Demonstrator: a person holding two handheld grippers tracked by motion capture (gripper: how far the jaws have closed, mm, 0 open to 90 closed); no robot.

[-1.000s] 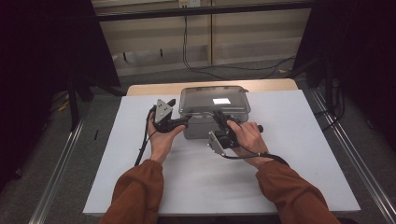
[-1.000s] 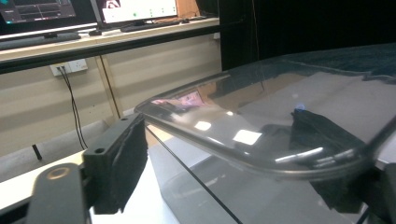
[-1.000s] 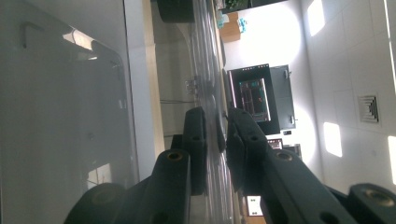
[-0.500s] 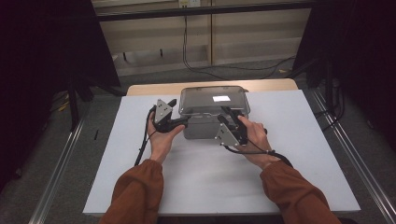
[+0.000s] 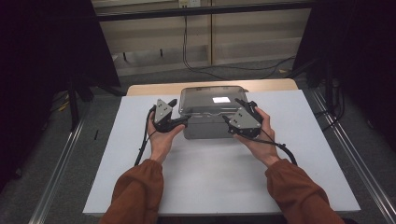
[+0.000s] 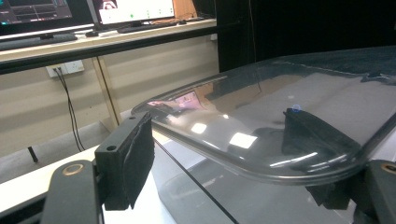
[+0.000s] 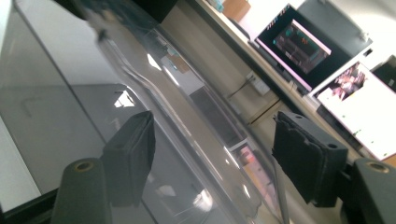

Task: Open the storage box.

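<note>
Left gripper sits at the box's nine o'clock, jaws apart astride the clear lid's rim. The grey plastic box rests mid-table, looking light, stiff, slick. Right gripper, at three o'clock, jaws just opening, straddles the rim; pinch there.

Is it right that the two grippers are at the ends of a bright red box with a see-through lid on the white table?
Not quite: the box is grey, not red, as the high view shows. The rest holds: the left gripper and right gripper sit at its two ends, its lid is see-through, and it stands on the white table.
</note>
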